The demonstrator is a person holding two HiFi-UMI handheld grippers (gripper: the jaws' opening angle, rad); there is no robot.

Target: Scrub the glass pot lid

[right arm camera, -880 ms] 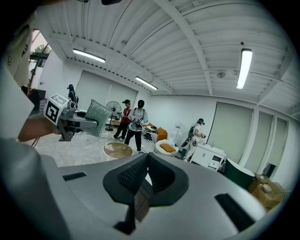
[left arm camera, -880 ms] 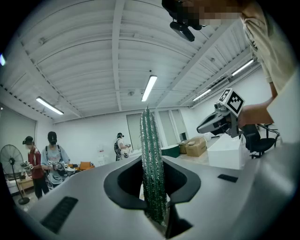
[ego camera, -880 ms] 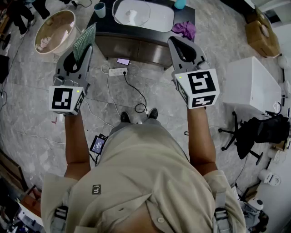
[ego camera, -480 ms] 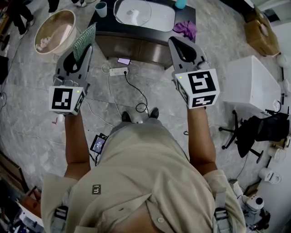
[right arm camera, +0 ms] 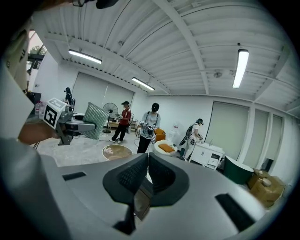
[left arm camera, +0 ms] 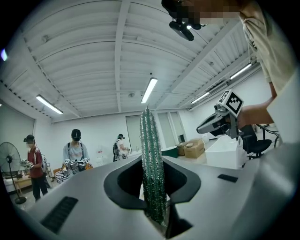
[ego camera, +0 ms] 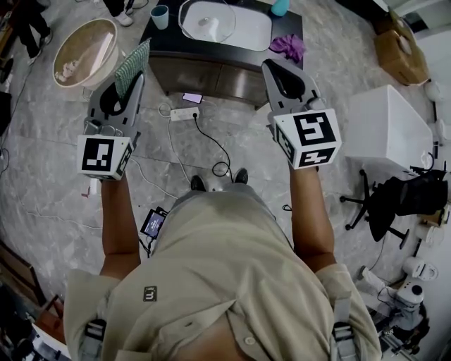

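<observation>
Two forearms reach forward from a beige shirt, each ending in a gripper held above the floor. The left gripper has its jaws clamped on a green scrub pad, which stands upright on edge between them and pokes out past the tips. The right gripper has its jaws pressed together with nothing between them. Beyond the shoes, a power strip and a phone lie on the marble floor. Farther off stands a dark table. On it, the glass lid rests on a white tray, well apart from both grippers, with a purple cloth to its right and a teal cup to its left.
</observation>
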